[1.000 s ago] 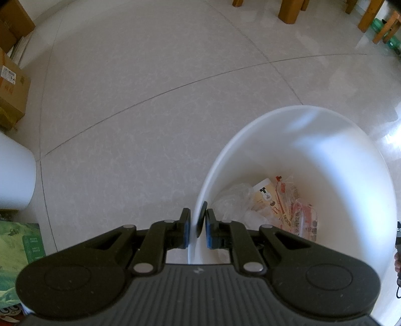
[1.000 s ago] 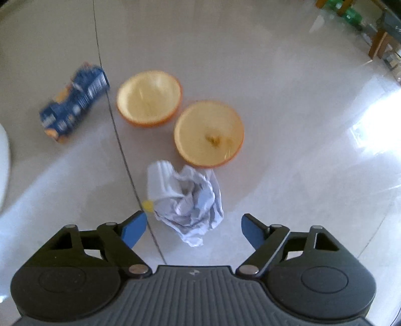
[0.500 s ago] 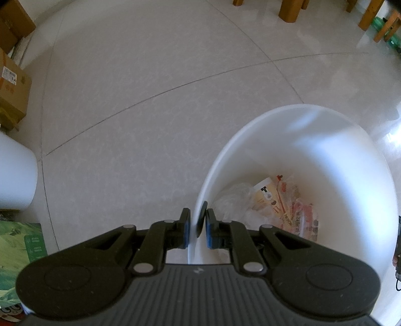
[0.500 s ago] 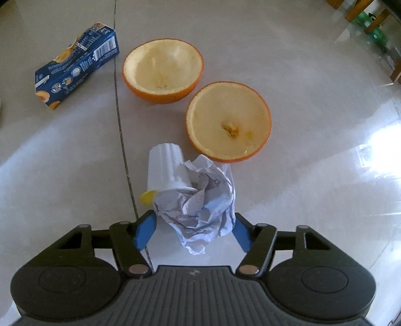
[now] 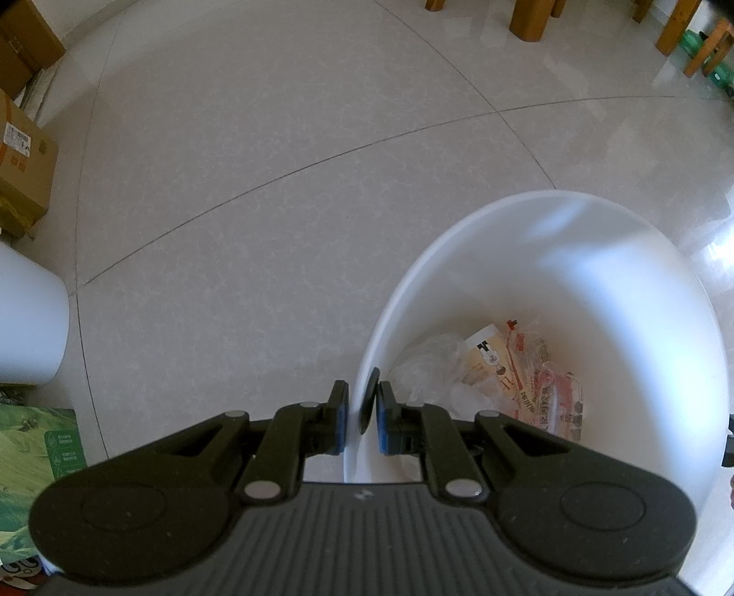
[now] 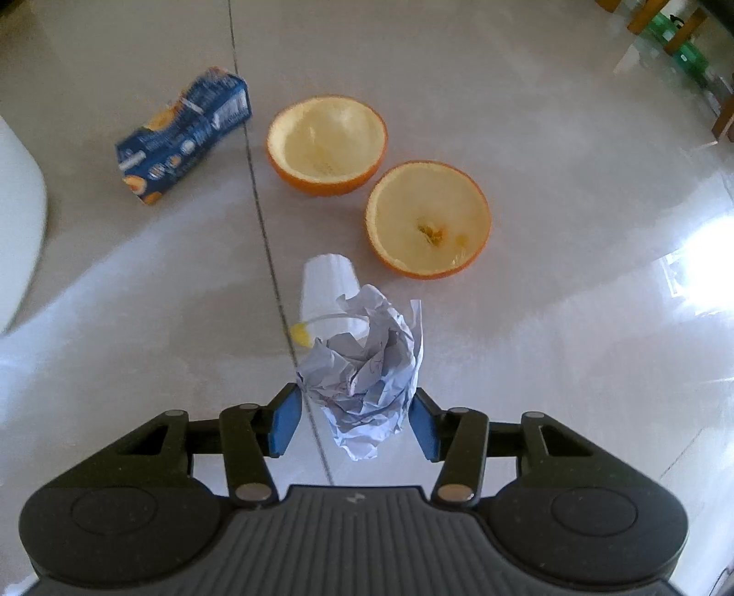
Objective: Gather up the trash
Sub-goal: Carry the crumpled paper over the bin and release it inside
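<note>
Left tongs (image 5: pixel 362 415) clamped tight on the near rim of the white bin (image 5: pixel 642 256), one pad outside the wall, one inside. Down in the bin's bottom: clear plastic wrap (image 5: pixel 431 366) at the centre, printed snack wrappers (image 5: pixel 527 371) toward three o'clock of it. Pale tiled floor (image 5: pixel 275 183) all around. Cardboard boxes (image 5: pixel 23 169) out at nine o'clock, wooden furniture legs (image 5: pixel 532 18) up at one o'clock, a green printed package (image 5: pixel 32 463) at eight o'clock.

Over to the right wrist view. Right tongs (image 6: pixel 355 419) just been closing, blue pads now pressing both flanks of the crumpled paper ball (image 6: pixel 367 376). Hard to tell whether the paper is off the floor. Touching the ball at eleven o'clock: a small white ribbed cup (image 6: pixel 325 289) on its side, a yellow bit (image 6: pixel 300 334) poking out at its rim. Beyond, at one o'clock from the ball, a hollowed orange half (image 6: pixel 429 220), cut side up. A second orange half (image 6: pixel 328 144) at twelve o'clock, just beside the first, not quite touching. At ten o'clock, a squashed blue juice carton (image 6: pixel 183 135) lying flat, well apart from the paper. A slice of white bin wall (image 6: pixel 18 220) at the nine o'clock edge of the frame.
</note>
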